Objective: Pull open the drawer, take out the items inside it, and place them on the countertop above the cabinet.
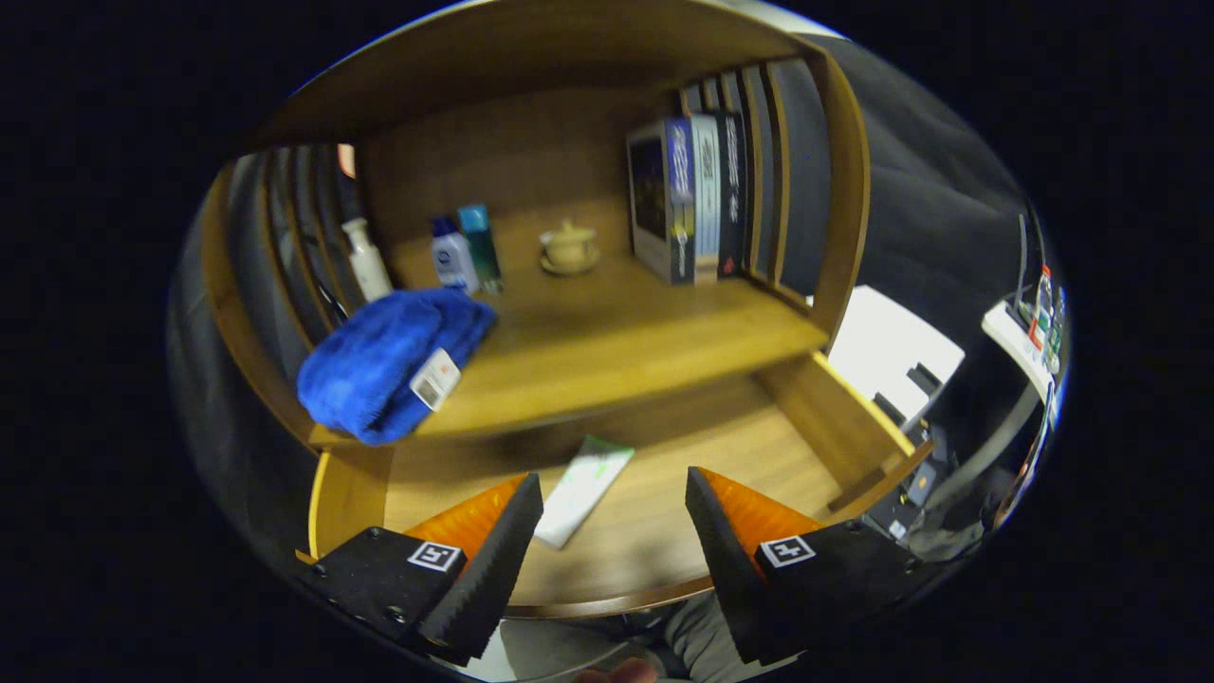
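The wooden drawer (835, 417) stands pulled open below the countertop (626, 351). Inside it lies a flat white and green packet (583, 489), just ahead of my left finger. A blue towel (389, 360) with a white tag rests on the countertop's left front corner, hanging slightly over the edge. My gripper (612, 531) hovers above the drawer's near edge, open, with nothing between its fingers.
At the back of the countertop stand a white bottle (367, 261), two smaller bottles (465, 254), a small lidded teapot (569, 249) and a row of books (688, 199). Slatted wooden side walls enclose the shelf. A white desk (892, 356) lies to the right.
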### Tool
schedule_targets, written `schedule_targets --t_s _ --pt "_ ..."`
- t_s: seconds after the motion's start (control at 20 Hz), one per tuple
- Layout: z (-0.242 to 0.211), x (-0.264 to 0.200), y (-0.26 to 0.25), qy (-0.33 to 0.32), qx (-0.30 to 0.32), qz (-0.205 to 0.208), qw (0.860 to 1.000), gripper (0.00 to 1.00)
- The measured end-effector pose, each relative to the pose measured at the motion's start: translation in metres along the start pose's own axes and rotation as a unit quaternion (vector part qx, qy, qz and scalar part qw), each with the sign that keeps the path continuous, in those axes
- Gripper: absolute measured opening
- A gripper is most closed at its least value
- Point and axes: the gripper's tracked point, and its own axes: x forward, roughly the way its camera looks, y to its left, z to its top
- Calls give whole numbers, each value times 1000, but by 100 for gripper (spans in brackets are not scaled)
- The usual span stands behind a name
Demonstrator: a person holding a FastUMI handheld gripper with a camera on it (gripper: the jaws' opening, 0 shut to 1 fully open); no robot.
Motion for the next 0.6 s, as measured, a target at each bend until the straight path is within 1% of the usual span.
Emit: schedule_targets --t_s 0.1,0.2,0.45,0.6 --pt "-4 17 7 36 4 7 999 100" --pt "-9 30 10 68 15 1 998 100" --pt "-19 59 21 128 95 9 987 99" --pt "-28 73 20 154 138 -4 978 97"
